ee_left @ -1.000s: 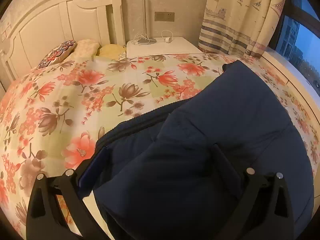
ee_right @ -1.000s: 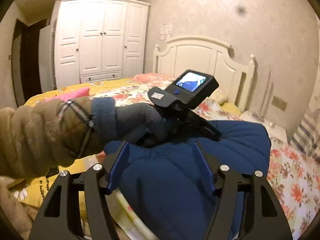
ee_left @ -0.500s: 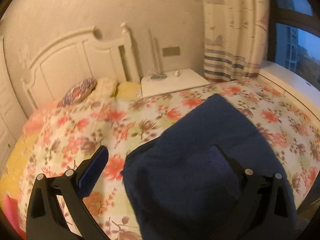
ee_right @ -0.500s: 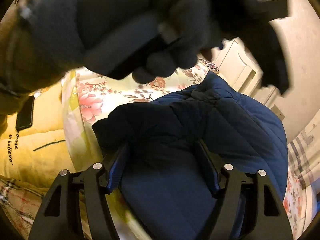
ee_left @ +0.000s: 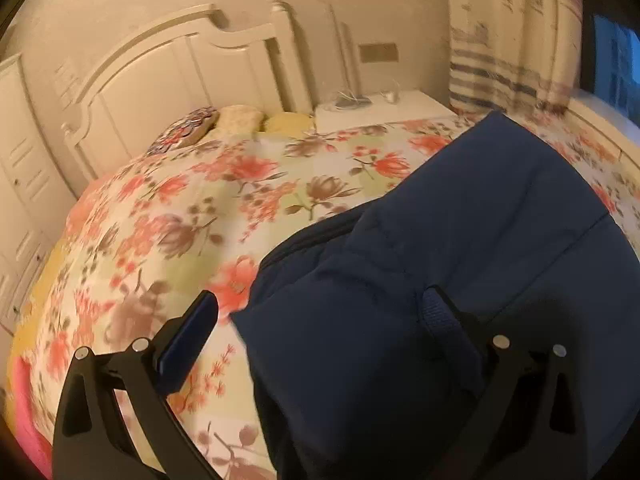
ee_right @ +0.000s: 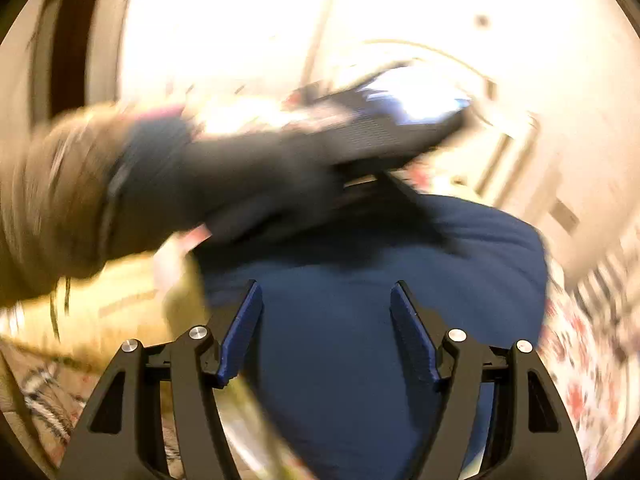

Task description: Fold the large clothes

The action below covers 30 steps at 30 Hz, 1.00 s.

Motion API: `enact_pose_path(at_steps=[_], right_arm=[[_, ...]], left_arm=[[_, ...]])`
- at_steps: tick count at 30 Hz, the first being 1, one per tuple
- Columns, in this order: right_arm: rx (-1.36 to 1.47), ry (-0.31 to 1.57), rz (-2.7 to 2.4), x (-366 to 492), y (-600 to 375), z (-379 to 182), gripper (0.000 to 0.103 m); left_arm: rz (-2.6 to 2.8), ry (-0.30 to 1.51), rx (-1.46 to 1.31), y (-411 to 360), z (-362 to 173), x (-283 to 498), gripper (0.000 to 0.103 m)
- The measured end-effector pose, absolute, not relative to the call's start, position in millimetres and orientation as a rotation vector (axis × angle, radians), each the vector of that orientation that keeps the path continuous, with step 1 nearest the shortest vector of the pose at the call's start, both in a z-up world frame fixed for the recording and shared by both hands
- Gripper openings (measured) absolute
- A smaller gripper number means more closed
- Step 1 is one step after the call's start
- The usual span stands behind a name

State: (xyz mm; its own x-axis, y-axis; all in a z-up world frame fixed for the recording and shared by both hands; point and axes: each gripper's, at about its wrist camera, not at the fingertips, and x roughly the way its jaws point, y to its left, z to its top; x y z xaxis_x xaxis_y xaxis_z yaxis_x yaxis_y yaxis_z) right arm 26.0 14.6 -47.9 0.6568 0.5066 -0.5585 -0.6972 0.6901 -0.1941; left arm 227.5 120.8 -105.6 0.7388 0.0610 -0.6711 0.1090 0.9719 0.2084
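A navy padded jacket (ee_left: 460, 248) lies folded on the floral bedspread (ee_left: 192, 208), toward the bed's right side. My left gripper (ee_left: 320, 300) stands open over the jacket's near left corner. Its right finger (ee_left: 444, 320) is above the fabric and its left finger (ee_left: 188, 336) is above the bedspread. The right wrist view is blurred by motion. There my right gripper (ee_right: 325, 288) hangs open over the jacket (ee_right: 340, 360), with the pads apart and not pressing on it. A grey-gloved hand (ee_right: 240, 188) with a tan sleeve holds the other gripper's body above the jacket's far part.
A white headboard (ee_left: 168, 80) and pillows (ee_left: 240, 120) close off the bed's far end. A white nightstand (ee_left: 380, 108) with cables stands beside them, with a striped curtain (ee_left: 508, 40) and a window to its right. A yellow blanket (ee_right: 120, 308) lies left of the jacket.
The left gripper lifted off the jacket and came back further left, so its left finger is now over the bedspread. In the right view the gloved hand swept close and drew back, now blurred.
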Motion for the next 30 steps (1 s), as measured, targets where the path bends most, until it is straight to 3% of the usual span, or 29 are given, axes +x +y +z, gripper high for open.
enact_pose_path(at_steps=[6, 13, 17, 19, 25, 30], right_arm=[[-0.134, 0.493, 0.54, 104.1, -69.4, -7.7, 0.069], [-0.126, 0.563, 0.421, 211.5, -57.9, -17.6, 0.042], [-0.279, 0.8, 0.486, 263.9, -15.4, -82.1, 0.042], [-0.285, 0.837, 0.508, 274.8, -15.0, -86.0, 0.042], [-0.24, 0.75, 0.457, 281.5, -27.7, -36.9, 0.042], [-0.323, 0.878, 0.461, 314.9, -18.0, -107.3, 0.043]], left_arm=[[0.012, 0.692, 0.224, 122.4, -108.1, 221.3, 0.101], [0.003, 0.69, 0.194, 124.5, -109.2, 220.3, 0.101], [0.018, 0.699, 0.179, 128.6, -110.2, 222.4, 0.101], [0.008, 0.716, 0.161, 131.8, -112.7, 224.3, 0.101], [0.002, 0.712, 0.147, 133.5, -113.7, 223.6, 0.101], [0.017, 0.717, 0.149, 133.3, -113.7, 225.0, 0.101]])
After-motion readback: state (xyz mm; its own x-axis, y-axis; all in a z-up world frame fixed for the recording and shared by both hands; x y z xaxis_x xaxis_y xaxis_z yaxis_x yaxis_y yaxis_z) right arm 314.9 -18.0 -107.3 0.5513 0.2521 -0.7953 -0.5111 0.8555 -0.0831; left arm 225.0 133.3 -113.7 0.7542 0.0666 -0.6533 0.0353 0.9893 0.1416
